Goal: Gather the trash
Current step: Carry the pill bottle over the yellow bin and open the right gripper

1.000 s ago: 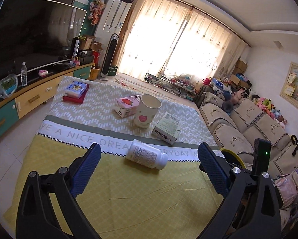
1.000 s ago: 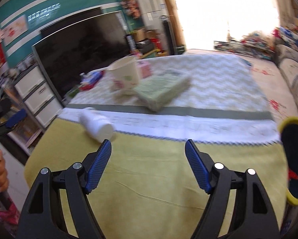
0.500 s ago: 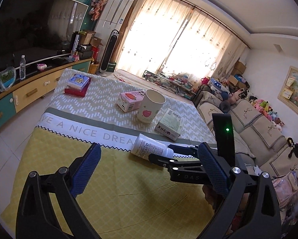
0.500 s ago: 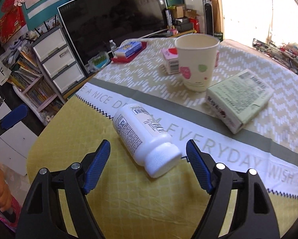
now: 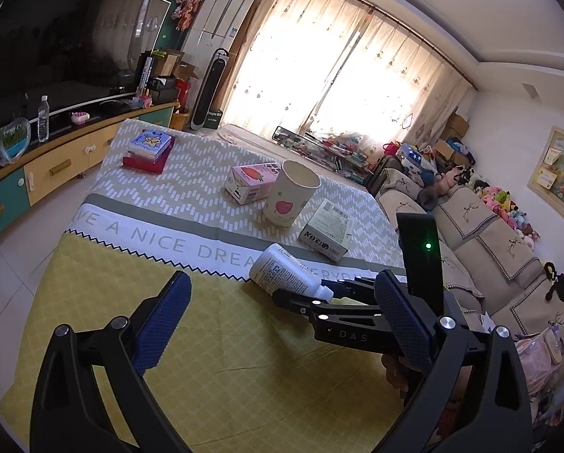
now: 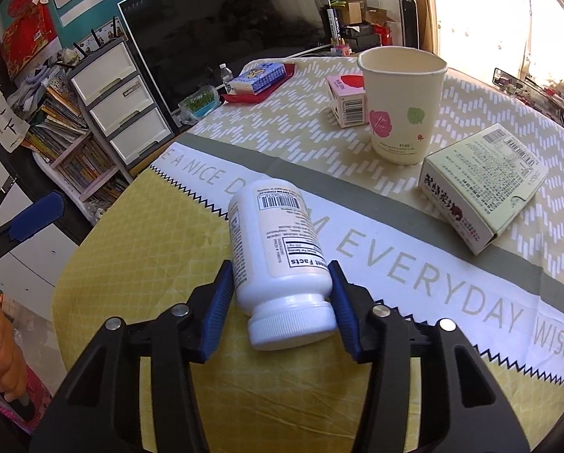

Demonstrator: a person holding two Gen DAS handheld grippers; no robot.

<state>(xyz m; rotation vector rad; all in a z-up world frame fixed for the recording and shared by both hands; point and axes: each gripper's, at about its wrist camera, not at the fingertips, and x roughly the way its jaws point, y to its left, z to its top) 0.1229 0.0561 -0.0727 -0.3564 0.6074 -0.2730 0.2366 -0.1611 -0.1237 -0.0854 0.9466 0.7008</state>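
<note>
The right gripper (image 6: 280, 298) is closed around a white pill bottle (image 6: 278, 256), its two blue pads (image 6: 218, 309) pressed against the bottle's sides just above the cap. The bottle lies on its side on the tablecloth (image 6: 176, 249), cap toward the camera, across the zigzag line where the yellow part meets the white band of lettering. The left gripper (image 5: 282, 321) hangs wide open above the yellow part of the cloth with nothing between its pads; from its view the right gripper reaches in from the right side onto the bottle's cap end. Beyond the bottle stand a paper cup (image 6: 402, 105), upright, a pale green box (image 6: 482, 185) lying flat to its right, and a small pink carton (image 6: 348, 100) just behind the cup. A stack of books (image 5: 148, 149) sits at the far left corner of the table.
</note>
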